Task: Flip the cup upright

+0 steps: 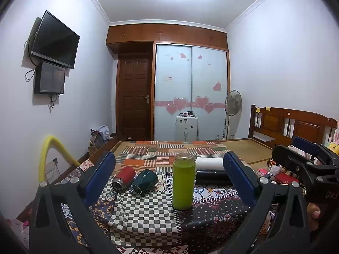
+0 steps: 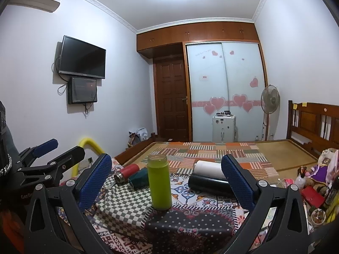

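- Green cup (image 1: 184, 182) is standing upright, mouth up, on the patchwork cloth (image 1: 139, 213) covering the bed (image 1: 250, 148), near the front edge of the checkered patch.
- Left tongs (image 1: 169, 177) are hanging spread wide, the blue pads (image 1: 99, 177) sitting well apart on either side of the cup and gripping nothing.
- Right tongs (image 2: 166, 180) are likewise gaping, pads (image 2: 237, 182) apart and empty, with the green cup (image 2: 159, 182) showing between them.
- Red flask (image 1: 124, 178) is lying on its side to the left of the cup, steel mouth facing the camera.
- Dark teal cup (image 1: 145, 181) is lying on its side just beside the flask, its open end toward the front.
- Black tumbler (image 1: 211, 176) is lying sideways behind and right of the green cup, a white cylinder (image 1: 208, 163) resting just behind it.
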